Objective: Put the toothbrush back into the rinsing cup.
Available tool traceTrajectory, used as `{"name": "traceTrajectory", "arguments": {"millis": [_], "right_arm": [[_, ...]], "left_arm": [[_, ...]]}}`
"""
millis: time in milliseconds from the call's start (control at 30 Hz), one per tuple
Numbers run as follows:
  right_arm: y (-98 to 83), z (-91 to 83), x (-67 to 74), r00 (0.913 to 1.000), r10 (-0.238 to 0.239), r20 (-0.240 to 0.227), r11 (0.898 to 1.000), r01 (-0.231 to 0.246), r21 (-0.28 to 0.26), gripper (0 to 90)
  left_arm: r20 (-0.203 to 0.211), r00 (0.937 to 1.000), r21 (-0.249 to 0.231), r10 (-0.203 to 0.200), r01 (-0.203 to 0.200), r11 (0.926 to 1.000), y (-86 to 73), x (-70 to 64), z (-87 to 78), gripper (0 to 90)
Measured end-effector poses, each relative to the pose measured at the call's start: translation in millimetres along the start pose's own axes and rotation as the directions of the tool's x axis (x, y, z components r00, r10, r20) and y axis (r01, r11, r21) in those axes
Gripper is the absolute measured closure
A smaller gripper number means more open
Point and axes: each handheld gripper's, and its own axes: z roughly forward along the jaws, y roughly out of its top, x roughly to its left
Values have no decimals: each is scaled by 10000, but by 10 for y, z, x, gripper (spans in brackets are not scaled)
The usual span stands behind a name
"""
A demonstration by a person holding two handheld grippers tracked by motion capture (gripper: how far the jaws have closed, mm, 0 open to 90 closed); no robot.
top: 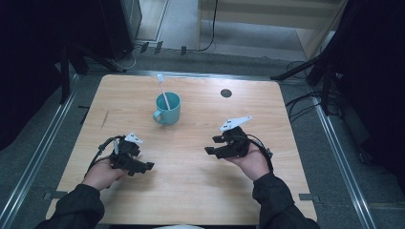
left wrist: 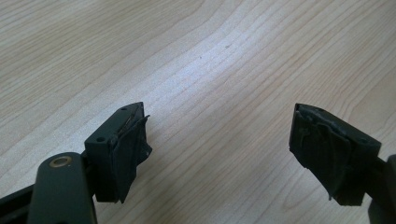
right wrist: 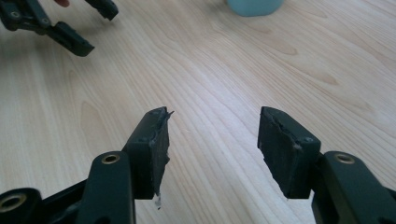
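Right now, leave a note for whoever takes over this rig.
Left gripper: jaws open, holding nothing, low over the table at front left.
Right gripper: jaws open, holding nothing, at front right.
Mug: teal, upright at table centre back, handle toward the front left, apart from both grippers.
Toothbrush: white, stands in the mug, leaning back left.
Done: nothing gripped yet.
Left: probably reach for the mug or toothbrush.

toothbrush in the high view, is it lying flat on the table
No, the toothbrush stands tilted inside the teal mug, its head sticking up past the rim.
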Motion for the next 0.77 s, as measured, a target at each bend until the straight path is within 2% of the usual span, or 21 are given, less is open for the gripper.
{"name": "traceTrajectory", "arguments": {"millis": [233, 367, 567, 767], "right_arm": [[-28, 20, -98, 9984, 540, 147, 9985, -540, -1, 394], [-26, 24, -102, 9983, 550, 188, 9985, -549, -74, 390], [-34, 64, -88, 9986, 474, 242, 9986, -479, 201, 383], [-35, 75, -93, 9988, 431, 246, 9989, -435, 176, 378]], "left_arm": [[-25, 10000, 4, -23, 23, 10000, -2, -4, 4, 191], [-16, 10000, 15, -25, 25, 10000, -5, 1, 0, 191], [-52, 10000, 48, -28, 29, 10000, -5, 3, 2, 191], [-96, 9999, 186, -119, 121, 9998, -9, 6, 21, 189]]}}
